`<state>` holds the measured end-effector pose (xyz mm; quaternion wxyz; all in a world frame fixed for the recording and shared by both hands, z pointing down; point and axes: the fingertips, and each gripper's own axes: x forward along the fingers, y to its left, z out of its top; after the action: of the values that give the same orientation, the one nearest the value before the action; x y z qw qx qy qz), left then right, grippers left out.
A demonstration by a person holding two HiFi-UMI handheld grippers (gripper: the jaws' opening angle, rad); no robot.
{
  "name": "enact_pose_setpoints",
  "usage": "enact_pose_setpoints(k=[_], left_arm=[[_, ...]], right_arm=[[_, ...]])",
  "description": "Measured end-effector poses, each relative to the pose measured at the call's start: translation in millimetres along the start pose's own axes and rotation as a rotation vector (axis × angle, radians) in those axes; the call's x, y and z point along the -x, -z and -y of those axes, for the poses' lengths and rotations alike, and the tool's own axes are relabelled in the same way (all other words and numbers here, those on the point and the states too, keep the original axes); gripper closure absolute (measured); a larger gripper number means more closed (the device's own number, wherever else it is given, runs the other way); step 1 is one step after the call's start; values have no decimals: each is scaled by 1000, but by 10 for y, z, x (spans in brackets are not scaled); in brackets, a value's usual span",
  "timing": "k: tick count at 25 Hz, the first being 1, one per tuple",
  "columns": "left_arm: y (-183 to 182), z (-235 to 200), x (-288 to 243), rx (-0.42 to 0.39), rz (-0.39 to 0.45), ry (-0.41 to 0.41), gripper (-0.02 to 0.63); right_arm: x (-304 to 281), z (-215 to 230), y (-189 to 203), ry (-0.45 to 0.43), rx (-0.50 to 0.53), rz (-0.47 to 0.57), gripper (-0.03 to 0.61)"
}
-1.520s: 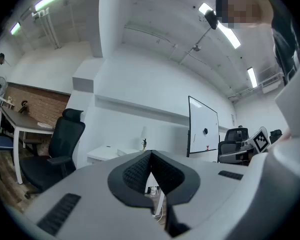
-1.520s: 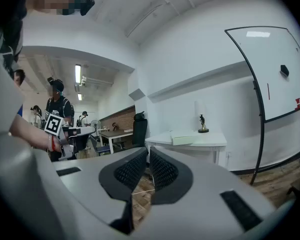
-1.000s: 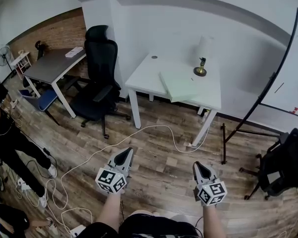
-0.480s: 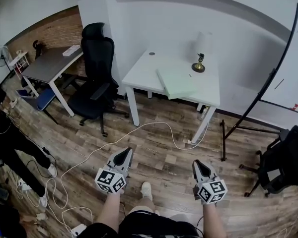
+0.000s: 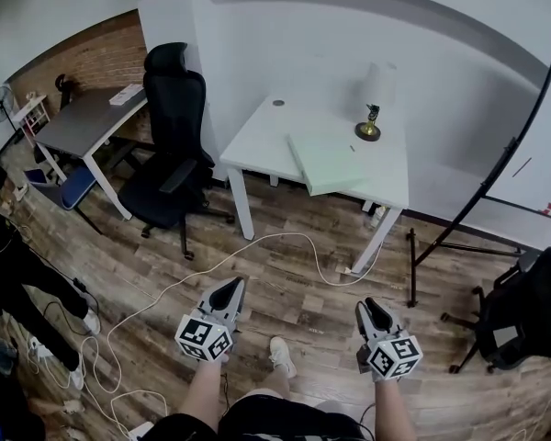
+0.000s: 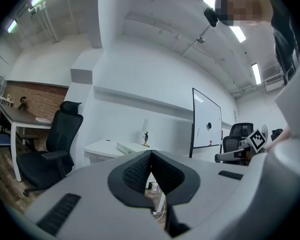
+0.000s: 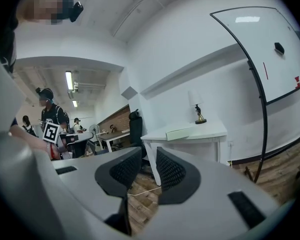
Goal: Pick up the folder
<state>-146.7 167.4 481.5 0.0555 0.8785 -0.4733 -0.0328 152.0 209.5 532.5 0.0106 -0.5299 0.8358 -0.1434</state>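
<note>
Left tool (image 5: 230, 287): held low and level at the person's front. In its own view (image 6: 150, 152) the pads meet at the tips with nothing between them.
Right tool (image 5: 369, 307): also low and pointing ahead. Its jaws have just been opening and now stand a narrow slit apart (image 7: 149, 157). Only floor and the far desk show through the gap, so it has hold of nothing.
Shoe (image 5: 280, 356): a foot now shows between the two arms where a second ago there was none, which reads as a stride forward.
Cable (image 5: 285, 238): a white lead snakes over the wooden floor, across the path to the desk. It is something to step over.
Office chair (image 5: 169, 143): black, just left of the desk, clear of the direct line.
Worktop (image 5: 257, 141): white and well apart from both tools. Compared with a second ago it has drifted a little up and left in the head view.
Folder (image 5: 329, 161): pale green, lying flat near the worktop's front edge and skewed to it. It is untouched and lies as it did before.
Table lamp (image 5: 372, 118): stands just behind the folder's far corner.
Meaning for the task: this looks like the approach. The folder is far out of reach, and the right tool's opening is likely an early preparation for the grasp.
</note>
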Motion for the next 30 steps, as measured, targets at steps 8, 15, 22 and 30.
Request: enact_pose_setpoints(k=[8, 15, 22, 30], left_arm=[[31, -267, -565, 12, -18, 10, 600], [12, -532, -1153, 9, -30, 31, 600], [35, -767, -1746, 10, -44, 58, 600], [107, -1029, -2336, 20, -58, 80, 600]], right_arm=[[-515, 269, -98, 3, -36, -22, 439], [-1004, 561, -248, 12, -77, -16, 422], [-1490, 869, -334, 35, -112, -22, 413], [-2074, 1148, -351, 43, -148, -56, 399]])
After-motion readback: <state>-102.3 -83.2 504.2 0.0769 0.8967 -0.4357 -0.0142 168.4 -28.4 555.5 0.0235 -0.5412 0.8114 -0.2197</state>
